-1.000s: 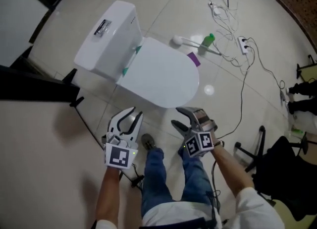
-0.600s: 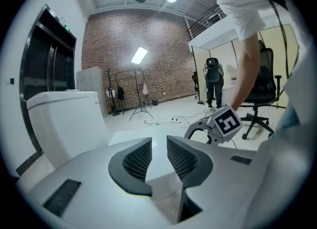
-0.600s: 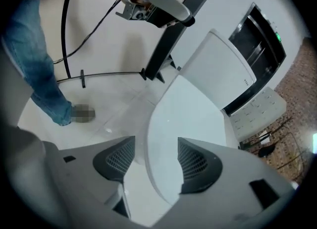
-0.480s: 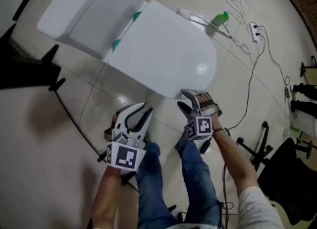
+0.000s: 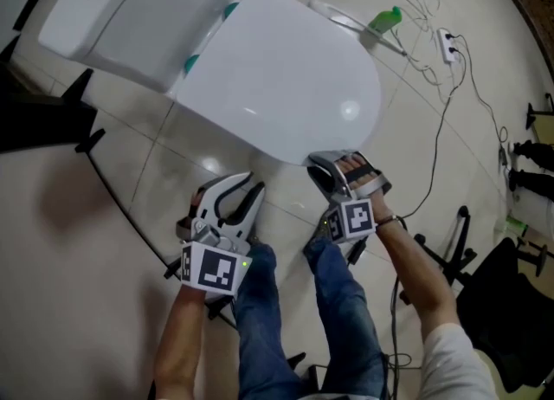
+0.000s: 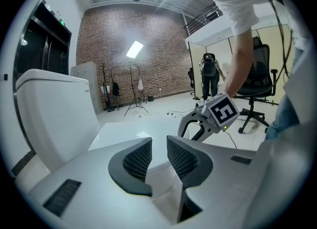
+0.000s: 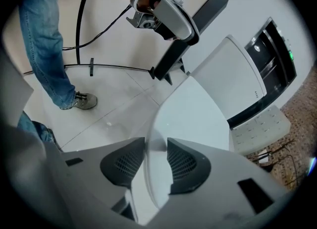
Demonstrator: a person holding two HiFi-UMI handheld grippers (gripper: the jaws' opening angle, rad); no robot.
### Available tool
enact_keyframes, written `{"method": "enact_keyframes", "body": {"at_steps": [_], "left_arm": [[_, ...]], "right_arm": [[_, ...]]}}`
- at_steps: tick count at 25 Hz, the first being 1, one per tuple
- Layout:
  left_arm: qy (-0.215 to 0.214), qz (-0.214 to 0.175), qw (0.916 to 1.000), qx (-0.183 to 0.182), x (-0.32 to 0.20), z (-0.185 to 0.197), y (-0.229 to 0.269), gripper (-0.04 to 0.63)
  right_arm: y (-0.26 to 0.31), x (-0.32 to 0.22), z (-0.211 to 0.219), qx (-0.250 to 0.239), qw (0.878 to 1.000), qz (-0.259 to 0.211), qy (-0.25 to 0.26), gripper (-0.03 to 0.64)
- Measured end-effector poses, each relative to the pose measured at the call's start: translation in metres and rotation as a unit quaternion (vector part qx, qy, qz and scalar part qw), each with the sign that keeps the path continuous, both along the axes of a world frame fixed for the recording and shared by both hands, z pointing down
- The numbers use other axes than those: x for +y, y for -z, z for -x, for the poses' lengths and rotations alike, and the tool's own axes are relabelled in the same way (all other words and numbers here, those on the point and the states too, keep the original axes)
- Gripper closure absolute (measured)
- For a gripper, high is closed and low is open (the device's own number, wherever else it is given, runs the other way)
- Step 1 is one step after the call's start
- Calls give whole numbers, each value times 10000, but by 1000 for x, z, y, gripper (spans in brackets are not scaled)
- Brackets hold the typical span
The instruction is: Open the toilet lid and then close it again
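**Toilet lid (image 5: pixel 277 78) down, taken at its front rim**

Left gripper (image 5: pixel 232 190): jaws slightly apart, empty. Right gripper (image 5: pixel 331 167): jaws closing over the lid's front rim, pads seemingly touching. Lid stiff, glossy, probably slippery; hinged by the tank (image 5: pixel 130 9), so this rim gives leverage.

The toilet lid (image 5: pixel 277 69) and tank (image 5: pixel 130 9) are gleaming plain white. Jeans (image 5: pixel 346 320) are showing blue, the far-right bottle (image 5: pixel 385 19) green, the tiled floor (image 5: pixel 78 303) pale cream, the far brick wall (image 6: pixel 148 49) reddish-brown.
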State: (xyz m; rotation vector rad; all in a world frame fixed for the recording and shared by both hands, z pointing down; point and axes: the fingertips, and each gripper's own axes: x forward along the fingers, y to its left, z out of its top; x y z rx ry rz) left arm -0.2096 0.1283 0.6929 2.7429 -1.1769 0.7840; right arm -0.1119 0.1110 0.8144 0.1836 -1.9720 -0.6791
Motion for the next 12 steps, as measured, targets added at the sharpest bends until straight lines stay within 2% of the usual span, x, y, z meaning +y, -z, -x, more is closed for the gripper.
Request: {"method": "enact_keyframes", "body": {"at_steps": [3,7,10,12], "left_arm": [[-95,35,9999,-109,-2,0,-2,508],[-226,30,9991,-363,-5,-2,-9,508],[-462,-261,9938,-979,-9,-6,-13,506],[-705,-585,9825,-1624,-12,-10,-17,502]], "right_arm": [[6,1,0,0,9999,66,135,508],[10,4,-1,-53,9999,87,125,517],[28,3,1,-303,9995,36,-18,525],[44,2,3,-418,9991,-55,-31,531]]}}
